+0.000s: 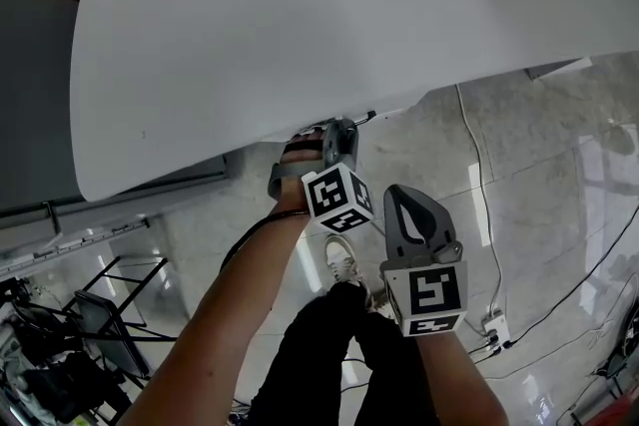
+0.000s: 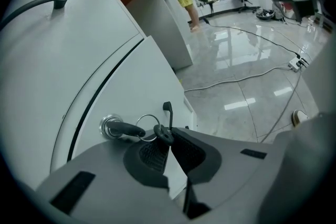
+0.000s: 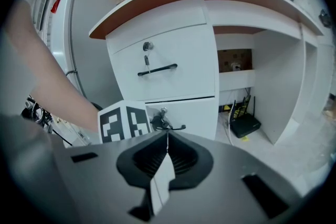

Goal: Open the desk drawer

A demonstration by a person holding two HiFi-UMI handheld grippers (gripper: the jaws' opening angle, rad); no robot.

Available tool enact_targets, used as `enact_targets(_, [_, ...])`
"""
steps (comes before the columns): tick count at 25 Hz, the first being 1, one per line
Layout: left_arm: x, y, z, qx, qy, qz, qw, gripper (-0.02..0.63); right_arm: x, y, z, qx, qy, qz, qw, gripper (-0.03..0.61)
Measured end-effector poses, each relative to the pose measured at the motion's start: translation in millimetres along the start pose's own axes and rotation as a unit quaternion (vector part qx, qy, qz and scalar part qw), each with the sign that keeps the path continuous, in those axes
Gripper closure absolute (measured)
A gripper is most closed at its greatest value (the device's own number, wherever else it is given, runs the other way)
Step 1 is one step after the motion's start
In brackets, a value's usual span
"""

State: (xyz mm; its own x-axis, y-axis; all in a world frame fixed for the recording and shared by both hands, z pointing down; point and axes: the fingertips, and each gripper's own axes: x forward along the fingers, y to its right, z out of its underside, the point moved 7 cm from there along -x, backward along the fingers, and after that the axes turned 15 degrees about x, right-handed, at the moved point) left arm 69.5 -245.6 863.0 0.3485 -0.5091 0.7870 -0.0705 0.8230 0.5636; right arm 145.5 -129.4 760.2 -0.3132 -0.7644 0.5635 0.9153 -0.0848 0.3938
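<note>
1. At the left gripper's tips, the jaws pinch a hanging key; the drawer and its lock sit just beyond.
2. Right gripper: jaws clenched, nothing between them, with the drawer well ahead.

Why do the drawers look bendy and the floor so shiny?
Left gripper view: the wide lens curves the drawer front, and window light glares off the floor. Right gripper view: straight edges bow, corners darken. Head view: the desk top looks washed-out white.
</note>
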Motion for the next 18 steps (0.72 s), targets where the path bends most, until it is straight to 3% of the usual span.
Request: enact_targets(18, [-2.3, -0.3, -2.0, -0.007, 0.007, 0.013, 0.9999, 0.601, -7.8, 3.7, 7.7, 0.018, 0.002, 0.002, 1.0, 0.561])
